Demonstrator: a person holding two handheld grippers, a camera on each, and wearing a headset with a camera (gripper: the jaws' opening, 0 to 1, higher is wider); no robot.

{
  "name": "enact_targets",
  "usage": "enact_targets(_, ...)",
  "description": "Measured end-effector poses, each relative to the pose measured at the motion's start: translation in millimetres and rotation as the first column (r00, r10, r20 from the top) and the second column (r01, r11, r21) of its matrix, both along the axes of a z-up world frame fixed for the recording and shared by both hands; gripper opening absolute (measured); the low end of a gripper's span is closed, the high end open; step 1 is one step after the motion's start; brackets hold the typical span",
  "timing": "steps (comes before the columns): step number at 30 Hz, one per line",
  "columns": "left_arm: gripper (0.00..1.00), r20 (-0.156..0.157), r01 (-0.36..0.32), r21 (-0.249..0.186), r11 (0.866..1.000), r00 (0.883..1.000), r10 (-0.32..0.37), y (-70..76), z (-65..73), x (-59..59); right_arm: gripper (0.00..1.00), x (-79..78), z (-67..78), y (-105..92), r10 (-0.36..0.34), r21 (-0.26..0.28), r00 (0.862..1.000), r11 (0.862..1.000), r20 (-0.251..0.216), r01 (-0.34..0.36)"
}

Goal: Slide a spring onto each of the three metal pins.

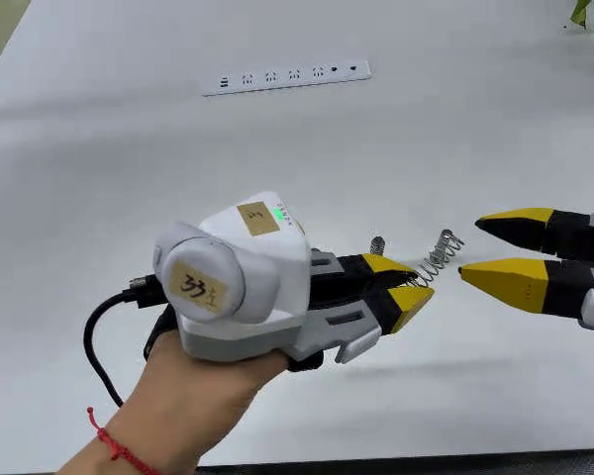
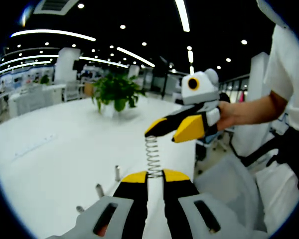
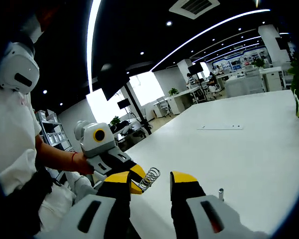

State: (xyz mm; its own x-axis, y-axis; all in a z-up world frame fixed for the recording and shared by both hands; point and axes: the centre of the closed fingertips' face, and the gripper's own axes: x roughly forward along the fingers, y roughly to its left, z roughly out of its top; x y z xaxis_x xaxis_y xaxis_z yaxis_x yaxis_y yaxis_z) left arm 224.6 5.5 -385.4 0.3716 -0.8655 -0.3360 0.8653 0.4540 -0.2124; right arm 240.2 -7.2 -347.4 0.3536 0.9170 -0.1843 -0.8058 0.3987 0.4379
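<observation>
L gripper (image 1: 421,280) clamps spring (image 1: 439,257) by one end. Its axis points at R gripper (image 1: 470,249), jaws apart, just off free end. One pin (image 1: 377,244) just behind L tips.

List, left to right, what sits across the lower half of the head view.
black cable → left hand-held gripper → spring → right hand-held gripper

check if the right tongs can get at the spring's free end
Probably yes: the right tongs are open and face the spring with nothing between them, and the left tongs clamp only its other end.
</observation>
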Motion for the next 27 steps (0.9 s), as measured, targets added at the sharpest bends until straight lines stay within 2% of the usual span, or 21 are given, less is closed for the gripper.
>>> enact_targets(4, 0.1, 0.005, -0.001, -0.023, 1.0, 1.0, 0.001, -2.6, 4.8, -1.4, 0.28, 0.7, 1.2, 1.8, -0.006, 0.015, 1.0, 1.0, -0.014, 0.007)
enact_targets(6, 0.1, 0.011, 0.0, -0.032, 0.999, 1.0, 0.0, -3.5, 7.1, -2.0, 0.27, 0.0, 2.4, 3.6, -0.008, 0.038, 0.999, 0.999, -0.045, 0.009)
enact_targets(8, 0.1, 0.011, 0.002, -0.039, 0.999, 1.0, -0.002, -4.5, 8.5, -2.6, 0.26, 0.2, 3.0, 4.1, -0.01, 0.048, 0.998, 0.999, -0.056, 0.013)
enact_targets(14, 0.1, 0.014, 0.005, -0.056, 0.998, 1.0, -0.004, -7.1, 11.9, -3.6, 0.2, -1.1, 2.1, 5.9, 0.0, 0.053, 0.997, 0.999, -0.083, 0.004)
enact_targets(19, 0.1, 0.01, 0.008, -0.061, 0.998, 1.0, -0.008, -9.0, 12.2, -4.4, 0.12, 0.8, 2.5, 3.7, 0.005, 0.052, 0.997, 0.999, -0.077, -0.001)
enact_targets(27, 0.11, -0.017, 0.019, -0.073, 0.997, 1.0, -0.02, -12.1, 11.1, -6.0, 0.12, 0.1, 2.1, 3.8, 0.028, 0.033, 0.997, 0.999, -0.07, -0.026)
